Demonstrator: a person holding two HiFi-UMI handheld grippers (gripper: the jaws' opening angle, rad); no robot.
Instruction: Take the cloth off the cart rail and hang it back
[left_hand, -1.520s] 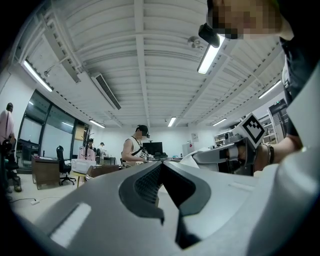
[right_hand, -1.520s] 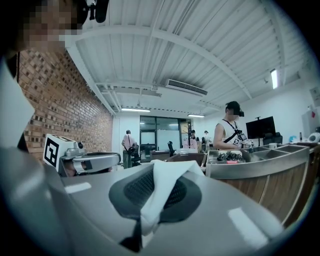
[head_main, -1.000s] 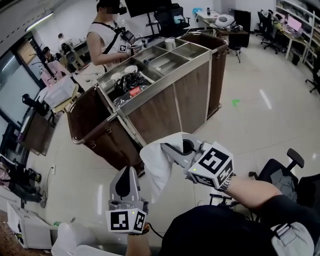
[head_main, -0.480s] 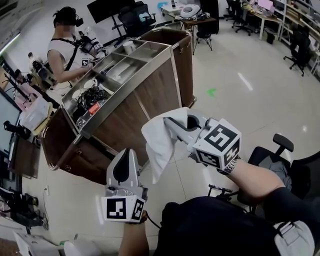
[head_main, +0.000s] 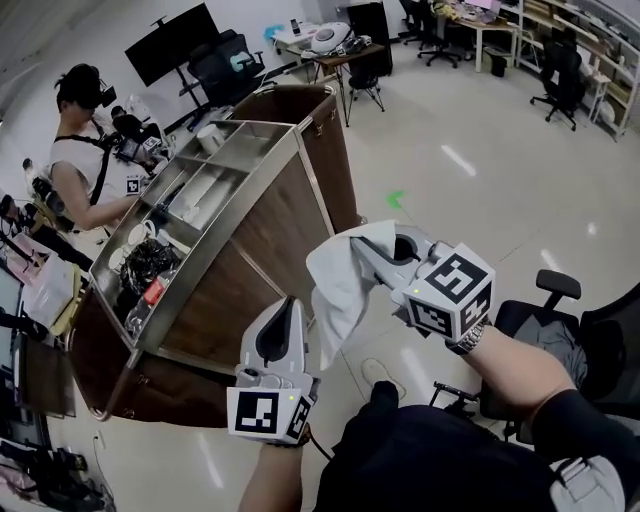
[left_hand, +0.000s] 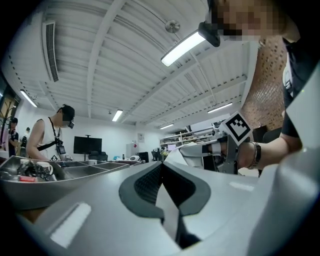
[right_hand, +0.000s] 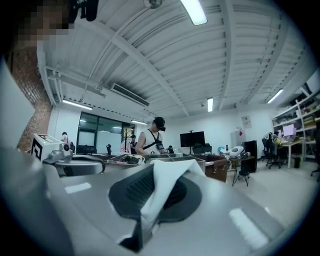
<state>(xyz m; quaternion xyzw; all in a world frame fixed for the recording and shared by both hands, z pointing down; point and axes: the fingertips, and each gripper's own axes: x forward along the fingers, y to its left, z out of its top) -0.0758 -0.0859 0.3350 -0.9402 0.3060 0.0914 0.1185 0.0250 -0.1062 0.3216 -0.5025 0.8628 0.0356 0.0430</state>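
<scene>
You are standing beside the big wood-panelled service cart (head_main: 275, 225) with steel trays on top, which is filling the left half of the head view. Its curved metal rail (head_main: 118, 385) is showing bare at the lower left. The white cloth (head_main: 338, 285) is hanging in the air at centre frame, clear of the cart, so the taking-off part looks done (hanging it back is what remains). Your right gripper (head_main: 358, 245) is pinching the cloth's top edge, jaws clamped tight on the fabric. Your left gripper (head_main: 288, 312), lower and to the left near the cloth's dangling end, is carrying nothing, its jaws pressed together.
</scene>
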